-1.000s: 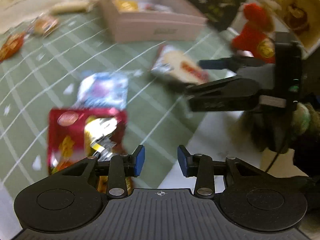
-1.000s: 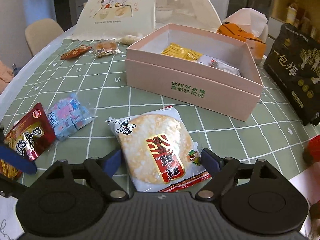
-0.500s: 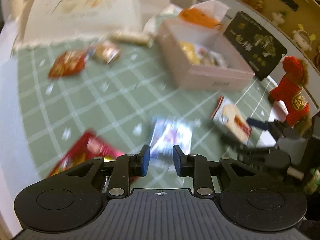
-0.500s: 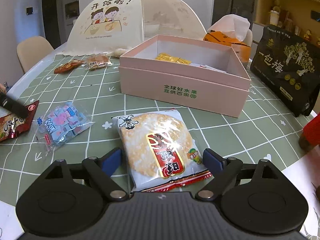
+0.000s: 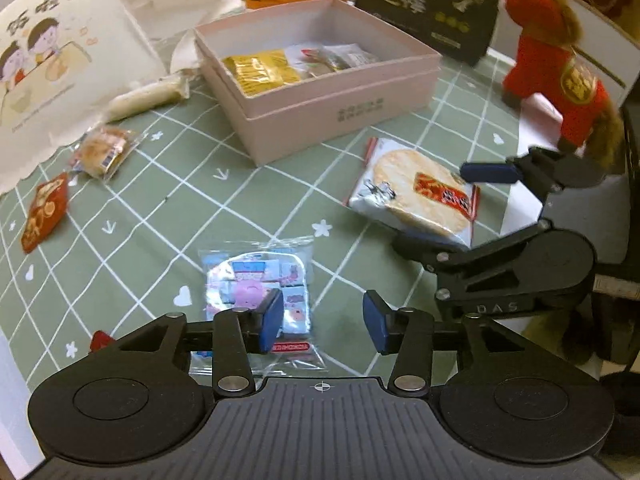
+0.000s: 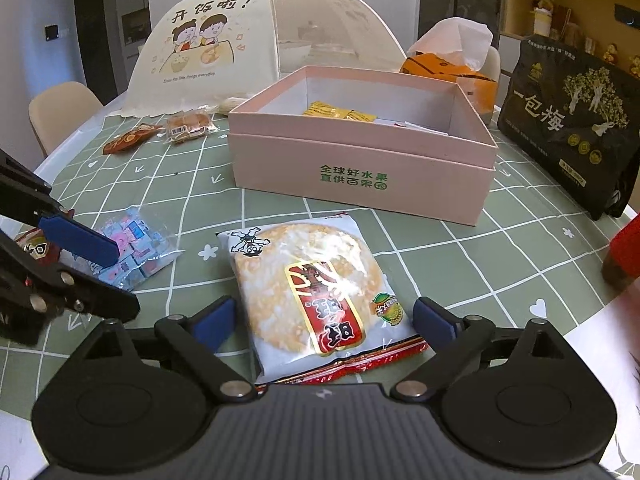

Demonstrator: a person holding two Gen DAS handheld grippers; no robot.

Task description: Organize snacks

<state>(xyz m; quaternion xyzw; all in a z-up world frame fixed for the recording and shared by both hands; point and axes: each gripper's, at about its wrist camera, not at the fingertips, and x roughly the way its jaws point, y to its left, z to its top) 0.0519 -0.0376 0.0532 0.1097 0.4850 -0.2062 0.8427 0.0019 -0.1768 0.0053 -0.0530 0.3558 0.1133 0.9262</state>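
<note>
Left wrist view
- My left gripper [image 5: 323, 322]: released, its jaws have just been opening; nothing is between the blue pads, only green checked tablecloth [image 5: 160, 208] under the gap.
- Clear candy bag [image 5: 258, 292]: I see it flat on the cloth, partly under my left finger, not pinched.
- Rice cracker pack [image 5: 416, 192]: flat on the cloth to the right, in front of the pink box, between the right gripper's fingers.
- Pink box [image 5: 320, 112]: open, with a yellow packet [image 5: 260, 72] and other wrapped snacks inside.
- Loose snacks at left: a small brown wrapped cake [image 5: 102, 150], a red-orange sachet [image 5: 44, 210] and a pale long roll [image 5: 146, 96] by the food cover [image 5: 60, 60].
- Edge items: red plush toy [image 5: 560, 80] at far right, black bag [image 5: 432, 4] behind the box.

Right wrist view
- My right gripper [image 6: 322, 320]: spread wide, its jaws have just been opening; the rice cracker pack [image 6: 308, 296] lies between the pads, and I see a gap on each side, so no grip.
- Pink box [image 6: 360, 168]: just beyond the pack, not touching it.
- Left gripper [image 6: 76, 240]: I see it at the left edge over the clear candy bag [image 6: 136, 244].
- Black bag [image 6: 568, 120]: standing right of the box.
</note>
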